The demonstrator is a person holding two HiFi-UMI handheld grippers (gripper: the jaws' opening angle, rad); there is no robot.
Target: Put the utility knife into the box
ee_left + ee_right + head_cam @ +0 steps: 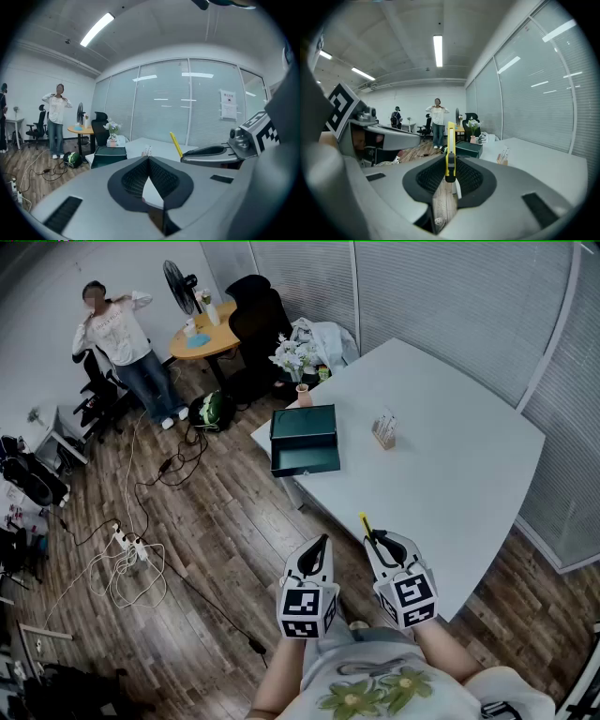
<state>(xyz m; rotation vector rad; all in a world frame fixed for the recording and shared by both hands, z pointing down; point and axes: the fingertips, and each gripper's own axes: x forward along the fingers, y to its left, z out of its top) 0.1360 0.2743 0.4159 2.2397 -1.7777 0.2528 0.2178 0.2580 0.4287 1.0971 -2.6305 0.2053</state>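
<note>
My right gripper is shut on a yellow utility knife, whose slim body sticks forward and up past the jaws; the knife's tip shows over the table's near edge. In the left gripper view the same knife stands to the right. My left gripper is shut with nothing between its pads, held beside the right one over the wooden floor. The dark green box lies open on the white table's far left corner, well ahead of both grippers; the box and the box show in both gripper views.
A small holder with cards stands mid-table. A vase of flowers sits beside the table corner. A person stands far left by a round table, fan and chairs. Cables and a power strip lie on the floor.
</note>
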